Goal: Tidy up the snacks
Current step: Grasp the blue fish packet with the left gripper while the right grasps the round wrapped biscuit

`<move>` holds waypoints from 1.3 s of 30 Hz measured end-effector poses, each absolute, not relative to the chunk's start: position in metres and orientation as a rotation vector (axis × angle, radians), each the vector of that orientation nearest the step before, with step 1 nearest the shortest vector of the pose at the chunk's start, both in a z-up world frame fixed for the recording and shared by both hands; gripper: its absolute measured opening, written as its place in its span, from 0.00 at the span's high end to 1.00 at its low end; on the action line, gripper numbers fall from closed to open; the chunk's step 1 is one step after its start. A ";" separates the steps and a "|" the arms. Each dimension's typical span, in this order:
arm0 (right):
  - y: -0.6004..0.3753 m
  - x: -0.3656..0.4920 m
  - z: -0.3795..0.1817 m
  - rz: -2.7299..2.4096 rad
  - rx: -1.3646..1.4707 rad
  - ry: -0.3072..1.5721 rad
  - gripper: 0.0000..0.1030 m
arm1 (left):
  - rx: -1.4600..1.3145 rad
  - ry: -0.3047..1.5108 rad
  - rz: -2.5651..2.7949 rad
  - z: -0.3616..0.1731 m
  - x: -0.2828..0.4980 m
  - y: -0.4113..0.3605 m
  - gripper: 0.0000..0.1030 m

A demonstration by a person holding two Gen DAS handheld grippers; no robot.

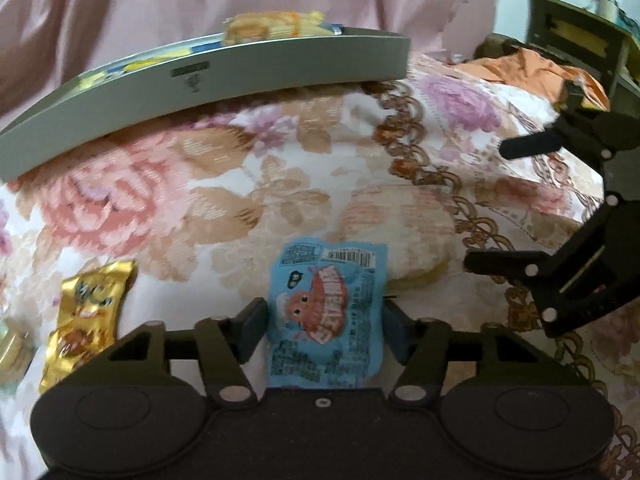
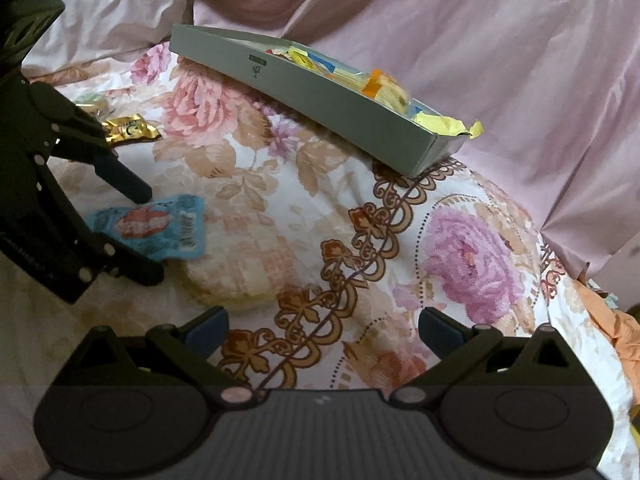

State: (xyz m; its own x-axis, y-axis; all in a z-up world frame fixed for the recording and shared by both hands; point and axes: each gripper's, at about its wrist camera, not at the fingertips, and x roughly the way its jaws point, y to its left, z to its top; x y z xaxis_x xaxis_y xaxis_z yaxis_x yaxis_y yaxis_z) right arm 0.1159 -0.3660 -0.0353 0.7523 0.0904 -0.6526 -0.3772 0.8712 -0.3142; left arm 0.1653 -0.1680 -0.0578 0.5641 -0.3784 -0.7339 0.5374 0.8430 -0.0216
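A blue snack packet [image 1: 326,312] with a red cartoon lies on the floral bedsheet between the fingers of my left gripper [image 1: 326,320]. The jaws stand open on either side of it, close to its edges. It also shows in the right wrist view [image 2: 150,226], with the left gripper [image 2: 154,236] around it. A pale round cake [image 1: 404,236] lies just beyond the packet, also seen in the right wrist view [image 2: 240,264]. A gold packet [image 1: 86,316] lies to the left. My right gripper [image 2: 322,334] is open and empty over the sheet, and shows in the left wrist view [image 1: 508,204].
A grey shallow box [image 1: 224,92] holding several yellow and blue snack packets [image 2: 384,82] sits at the back on the sheet. Pink bedding [image 2: 500,60] rises behind it. An orange cloth [image 1: 532,68] lies at the far right. A green-gold item [image 1: 12,350] is at the left edge.
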 end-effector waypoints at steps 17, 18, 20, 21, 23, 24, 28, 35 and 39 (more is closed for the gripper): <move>-0.349 0.147 -0.049 0.456 -0.284 0.623 0.00 | 0.090 0.870 -0.338 -0.053 0.154 -0.123 0.39; -0.350 0.153 -0.052 0.471 -0.263 0.632 0.00 | 0.090 0.872 -0.340 -0.052 0.155 -0.123 0.39; -0.351 0.160 -0.057 0.505 -0.234 0.645 0.00 | 0.088 0.876 -0.344 -0.052 0.156 -0.123 0.39; -0.349 0.161 -0.059 0.521 -0.234 0.651 0.00 | 0.087 0.877 -0.346 -0.052 0.156 -0.122 0.39; -0.343 0.161 -0.063 0.546 -0.264 0.657 0.00 | 0.088 0.877 -0.351 -0.053 0.156 -0.122 0.39; -0.340 0.159 -0.064 0.552 -0.281 0.652 0.00 | 0.092 0.876 -0.353 -0.053 0.155 -0.121 0.39; -0.337 0.156 -0.063 0.546 -0.263 0.661 0.06 | 0.116 0.883 -0.360 -0.051 0.148 -0.116 0.39; -0.323 0.139 -0.057 0.455 -0.224 0.710 0.24 | 0.111 0.903 -0.347 -0.051 0.128 -0.099 0.38; -0.309 0.118 -0.055 0.412 -0.214 0.757 0.24 | 0.121 0.904 -0.357 -0.051 0.120 -0.095 0.37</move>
State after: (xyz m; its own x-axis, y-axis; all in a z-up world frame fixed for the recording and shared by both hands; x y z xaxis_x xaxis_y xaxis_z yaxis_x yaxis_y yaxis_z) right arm 0.1178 -0.3086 -0.0546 0.6522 0.2844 -0.7027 -0.4359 0.8991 -0.0406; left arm 0.1196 -0.0953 -0.0509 0.5639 -0.2522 -0.7864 0.3530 0.9345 -0.0465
